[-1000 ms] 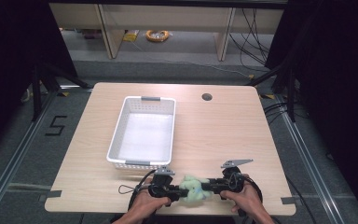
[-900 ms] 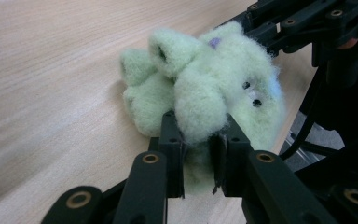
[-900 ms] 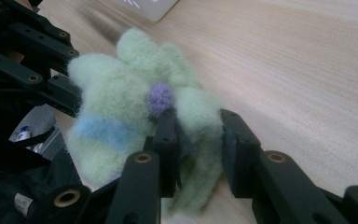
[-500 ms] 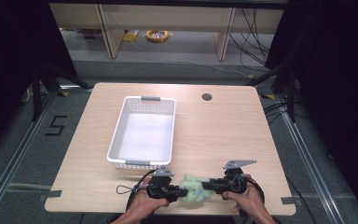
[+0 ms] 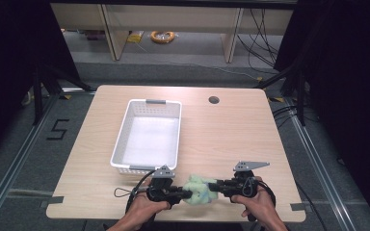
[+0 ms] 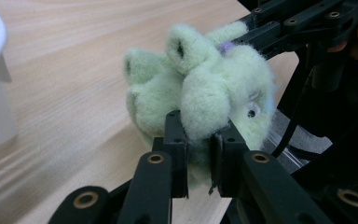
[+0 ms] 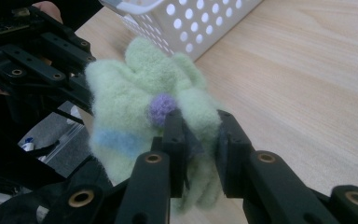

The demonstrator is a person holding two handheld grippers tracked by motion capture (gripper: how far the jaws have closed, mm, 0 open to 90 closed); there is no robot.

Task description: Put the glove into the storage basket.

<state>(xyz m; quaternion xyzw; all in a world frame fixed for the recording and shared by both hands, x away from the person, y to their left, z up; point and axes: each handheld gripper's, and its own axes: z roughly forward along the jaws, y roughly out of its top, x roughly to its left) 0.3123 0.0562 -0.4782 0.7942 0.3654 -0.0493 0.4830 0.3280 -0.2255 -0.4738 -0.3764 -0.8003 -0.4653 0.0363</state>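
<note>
Both claws (image 5: pixel 183 194) clamping green plush toy (image 5: pixel 200 189)

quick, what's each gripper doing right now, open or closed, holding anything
Left gripper: closed on the green fuzzy toy.
Right gripper: closed on the same toy, from its other side.

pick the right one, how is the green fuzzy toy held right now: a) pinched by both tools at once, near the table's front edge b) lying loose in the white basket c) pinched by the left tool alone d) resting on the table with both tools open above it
a: the left tool and the right tool each have their jaws closed on the green fuzzy toy, in front of the white basket.
</note>
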